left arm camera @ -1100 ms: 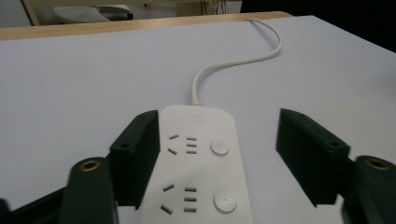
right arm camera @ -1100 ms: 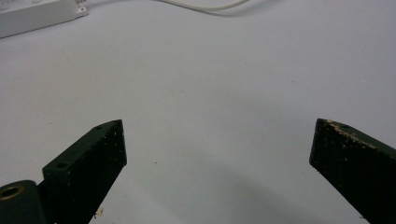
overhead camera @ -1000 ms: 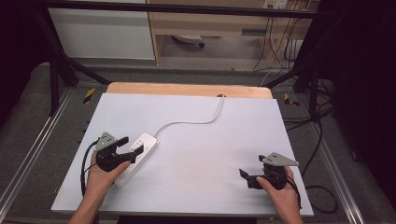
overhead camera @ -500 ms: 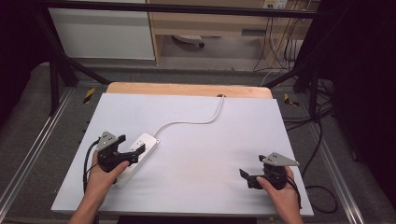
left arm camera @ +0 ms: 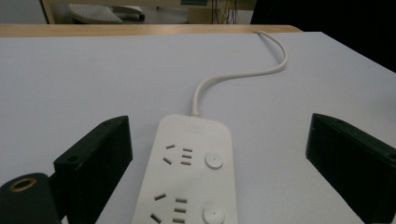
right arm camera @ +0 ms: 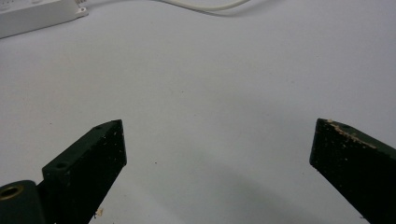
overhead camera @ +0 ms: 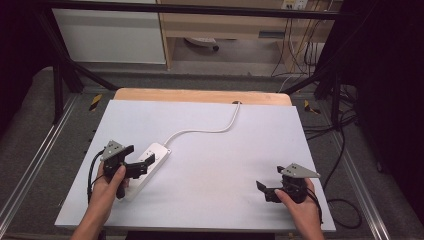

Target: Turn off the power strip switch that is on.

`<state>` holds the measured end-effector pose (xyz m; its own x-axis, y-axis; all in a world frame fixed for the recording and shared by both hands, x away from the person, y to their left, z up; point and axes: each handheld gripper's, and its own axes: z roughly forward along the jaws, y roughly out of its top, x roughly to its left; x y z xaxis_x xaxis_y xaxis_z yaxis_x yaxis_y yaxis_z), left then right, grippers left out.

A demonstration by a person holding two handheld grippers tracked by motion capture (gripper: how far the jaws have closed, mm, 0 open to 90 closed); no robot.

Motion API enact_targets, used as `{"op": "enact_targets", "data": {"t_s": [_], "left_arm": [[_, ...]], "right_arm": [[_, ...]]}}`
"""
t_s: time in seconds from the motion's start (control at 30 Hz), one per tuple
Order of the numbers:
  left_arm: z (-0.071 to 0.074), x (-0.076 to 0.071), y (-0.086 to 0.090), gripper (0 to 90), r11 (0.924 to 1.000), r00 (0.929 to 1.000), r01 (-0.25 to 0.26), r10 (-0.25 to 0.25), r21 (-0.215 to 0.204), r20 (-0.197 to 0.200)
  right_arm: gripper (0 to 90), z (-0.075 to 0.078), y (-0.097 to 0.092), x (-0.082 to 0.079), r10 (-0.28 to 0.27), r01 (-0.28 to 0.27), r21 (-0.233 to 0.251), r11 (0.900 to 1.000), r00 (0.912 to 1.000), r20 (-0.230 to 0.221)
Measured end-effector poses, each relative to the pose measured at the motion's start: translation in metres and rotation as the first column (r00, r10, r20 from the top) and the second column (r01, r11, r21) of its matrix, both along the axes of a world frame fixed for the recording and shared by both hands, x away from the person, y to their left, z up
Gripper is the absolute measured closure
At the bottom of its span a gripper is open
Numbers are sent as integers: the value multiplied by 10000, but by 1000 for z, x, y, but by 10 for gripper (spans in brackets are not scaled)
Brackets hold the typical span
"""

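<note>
Presently, the strip (overhead camera: pixel 146 165) lies at lower left of the high view on the table (overhead camera: pixel 225 155), well inside its left edge, cord (overhead camera: pixel 210 131) curving to the far edge. The left gripper (overhead camera: pixel 137 161) straddles the strip, jaws having just been opening, now wide and clear of both sides. The right gripper (overhead camera: pixel 263 188), jaws apart, hovers over bare surface at lower right, near the front edge.

power strips: one (overhead camera: pixel 146 165) | its white cables: one (overhead camera: pixel 210 131) | grippers: two, left (overhead camera: pixel 134 161), right (overhead camera: pixel 267 189) | tables: one (overhead camera: pixel 210 165)
</note>
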<state>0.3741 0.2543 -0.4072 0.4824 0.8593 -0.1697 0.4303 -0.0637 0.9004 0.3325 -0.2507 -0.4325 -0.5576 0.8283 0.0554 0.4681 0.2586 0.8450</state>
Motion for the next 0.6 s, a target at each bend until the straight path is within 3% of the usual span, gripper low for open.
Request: {"op": "enact_targets", "data": {"t_s": [0.4,0.6], "left_arm": [[14,-17,8,71,9993,9992,354,-356,138,165],[24,-26,21,71,9999,9992,148,-148,6,373]], "right_arm": [[43,0,-1,0,-19,19,14,10000,10000,32],[43,0,-2,0,-42,42,27,10000,10000,29]]}}
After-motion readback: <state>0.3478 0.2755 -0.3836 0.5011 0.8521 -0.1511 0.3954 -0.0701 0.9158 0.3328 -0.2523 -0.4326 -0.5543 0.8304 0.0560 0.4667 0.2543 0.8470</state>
